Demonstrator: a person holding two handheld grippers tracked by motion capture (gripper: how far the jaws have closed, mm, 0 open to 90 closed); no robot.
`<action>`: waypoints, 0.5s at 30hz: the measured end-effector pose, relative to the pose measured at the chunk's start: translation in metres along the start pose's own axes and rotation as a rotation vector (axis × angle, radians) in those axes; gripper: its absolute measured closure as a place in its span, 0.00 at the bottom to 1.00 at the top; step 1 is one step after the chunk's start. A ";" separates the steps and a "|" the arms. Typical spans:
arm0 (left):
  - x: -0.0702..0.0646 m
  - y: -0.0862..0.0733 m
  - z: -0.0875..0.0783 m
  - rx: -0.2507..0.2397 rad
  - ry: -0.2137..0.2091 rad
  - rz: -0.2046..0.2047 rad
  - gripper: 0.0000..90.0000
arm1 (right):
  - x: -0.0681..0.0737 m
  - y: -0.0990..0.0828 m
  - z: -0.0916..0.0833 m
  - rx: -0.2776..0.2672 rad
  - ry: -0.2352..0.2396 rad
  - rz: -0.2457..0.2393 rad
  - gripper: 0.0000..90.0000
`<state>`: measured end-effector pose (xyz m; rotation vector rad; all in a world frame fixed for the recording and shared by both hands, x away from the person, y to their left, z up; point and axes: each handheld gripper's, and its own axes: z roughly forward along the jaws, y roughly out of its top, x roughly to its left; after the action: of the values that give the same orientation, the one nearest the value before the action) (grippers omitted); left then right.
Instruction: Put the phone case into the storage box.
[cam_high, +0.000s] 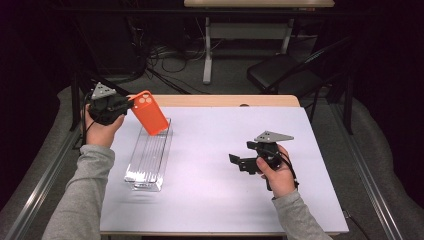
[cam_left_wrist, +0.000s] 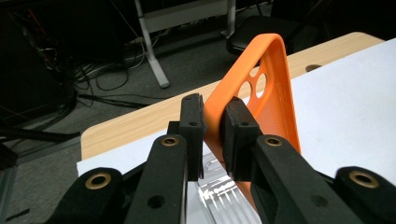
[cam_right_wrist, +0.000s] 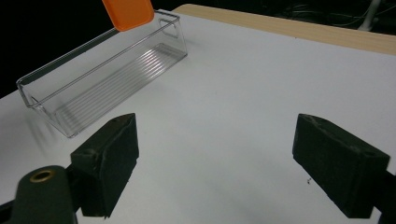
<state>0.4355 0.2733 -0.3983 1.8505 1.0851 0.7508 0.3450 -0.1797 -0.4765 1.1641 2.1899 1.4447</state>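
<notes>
One light, bendy orange phone case, pinched by its thin edge in the left gripper, hangs over a clear tray; the right gripper gapes empty.

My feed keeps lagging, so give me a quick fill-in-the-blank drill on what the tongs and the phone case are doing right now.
1. The left tongs are shut on an orange ____.
2. The phone case hangs above the far end of the clear ____.
3. The right tongs are ____ and hold nothing.

Missing words: phone case; bin; open.

Orange phone case top cut off
</notes>
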 end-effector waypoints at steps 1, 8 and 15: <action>0.000 0.000 0.001 0.001 0.003 -0.001 0.89 | 0.000 0.000 0.000 0.000 0.001 0.000 0.16; -0.006 0.000 0.010 0.014 0.023 0.040 0.89 | 0.000 0.000 0.000 -0.002 0.001 -0.001 0.16; -0.008 0.000 0.017 0.024 0.036 0.097 0.89 | -0.001 0.000 -0.001 -0.003 -0.003 0.003 0.16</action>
<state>0.4453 0.2606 -0.4070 1.9275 1.0363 0.8331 0.3452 -0.1815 -0.4765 1.1683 2.1845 1.4454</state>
